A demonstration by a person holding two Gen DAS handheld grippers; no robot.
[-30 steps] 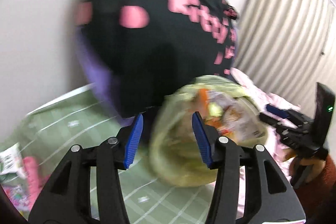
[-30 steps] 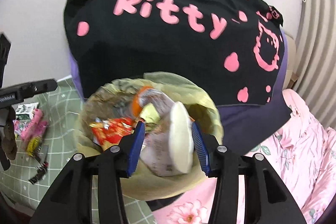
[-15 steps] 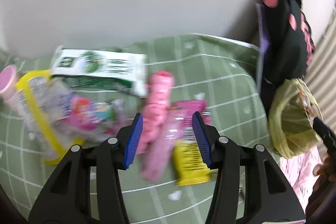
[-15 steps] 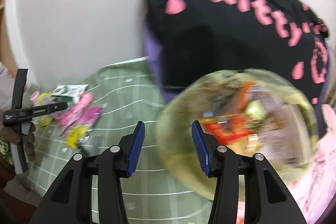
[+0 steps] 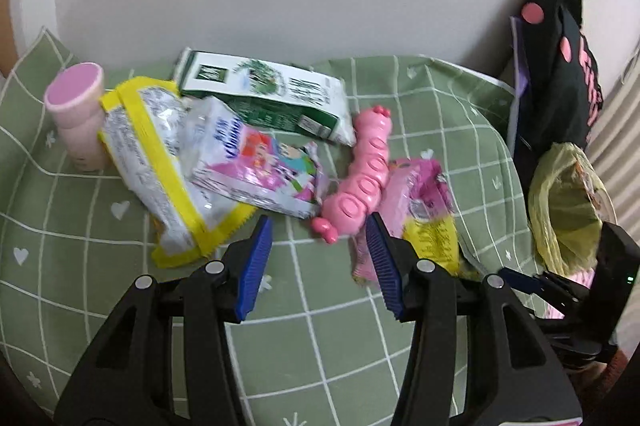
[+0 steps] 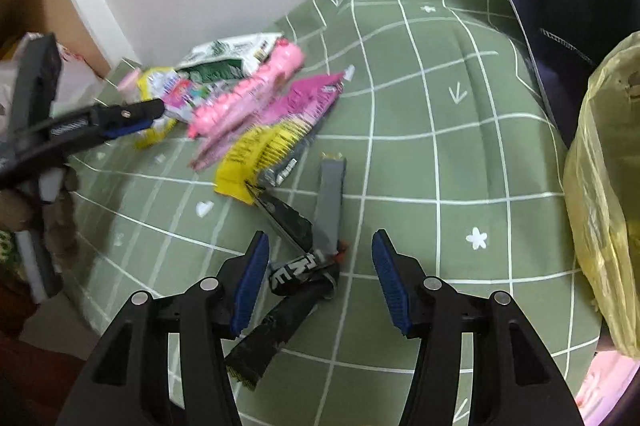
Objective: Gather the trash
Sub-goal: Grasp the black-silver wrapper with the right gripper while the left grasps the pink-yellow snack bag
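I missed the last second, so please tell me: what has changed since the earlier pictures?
Both grippers swung away from the yellow trash bag toward the litter. The right gripper, which released a white packet there, now hovers opening over black wrappers. The left gripper stays open, empty. The litter has not moved.

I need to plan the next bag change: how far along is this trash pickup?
Done: the yellow trash bag already holds wrappers. In hand: nothing; the left tool is open over the pink toy, and the right tool is opening above the dark wrappers. Left: the green carton, yellow-edged packet, pink wrapper and pink bottle lie on the green cloth.
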